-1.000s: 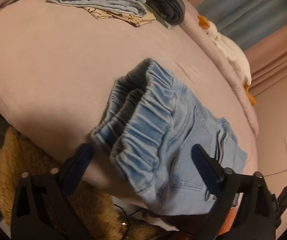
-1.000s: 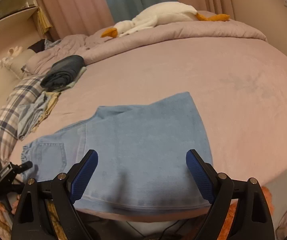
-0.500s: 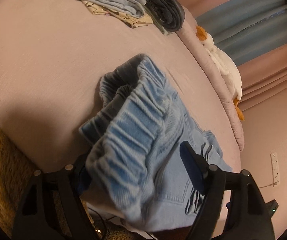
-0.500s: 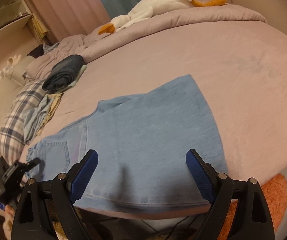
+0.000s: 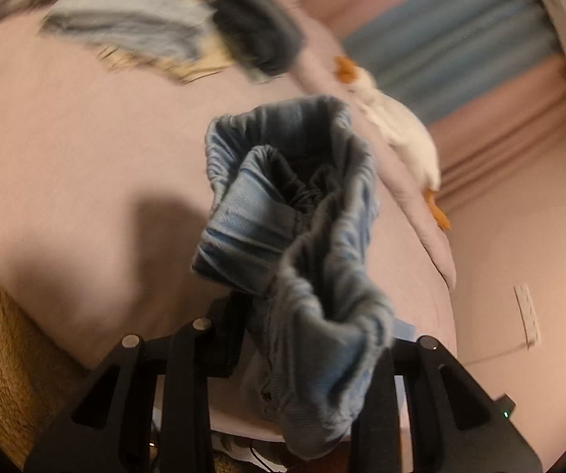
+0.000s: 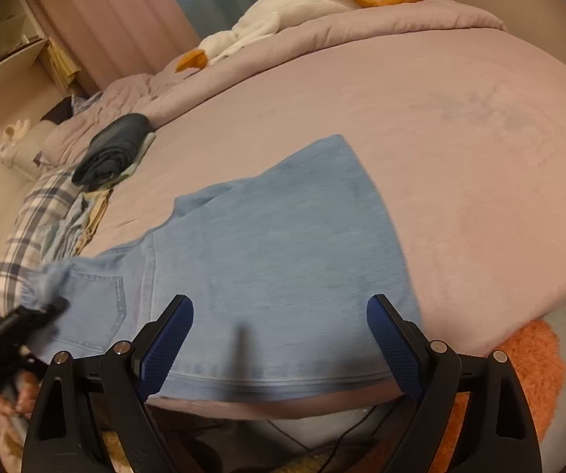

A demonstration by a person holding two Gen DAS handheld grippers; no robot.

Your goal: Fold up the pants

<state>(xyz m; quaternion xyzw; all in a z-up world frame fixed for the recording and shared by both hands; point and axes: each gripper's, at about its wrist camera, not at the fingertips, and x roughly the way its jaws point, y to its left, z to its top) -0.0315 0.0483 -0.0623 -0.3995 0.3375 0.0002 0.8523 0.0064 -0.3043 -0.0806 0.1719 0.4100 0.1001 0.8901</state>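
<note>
Light blue denim pants (image 6: 283,236) lie flat on the pink bed (image 6: 460,138), legs folded together, hem near the front edge. My left gripper (image 5: 306,339) is shut on the elastic waistband (image 5: 302,216) and lifts it off the bed; it also shows in the right wrist view (image 6: 18,327) at the left end of the pants. My right gripper (image 6: 279,339) is open, its blue pads (image 6: 168,335) on either side of the hem and just above it, holding nothing.
Folded clothes (image 5: 133,31) and a dark rolled garment (image 6: 113,149) lie at the far side beside a plaid pillow (image 6: 34,228). A white goose plush (image 6: 283,12) rests on the rolled duvet. An orange rug (image 6: 527,362) and a tan rug (image 5: 2,354) lie below the bed edge.
My left gripper has closed on the waistband and raised it, bunching the fabric. My right gripper has moved closer to the hem and stayed open.
</note>
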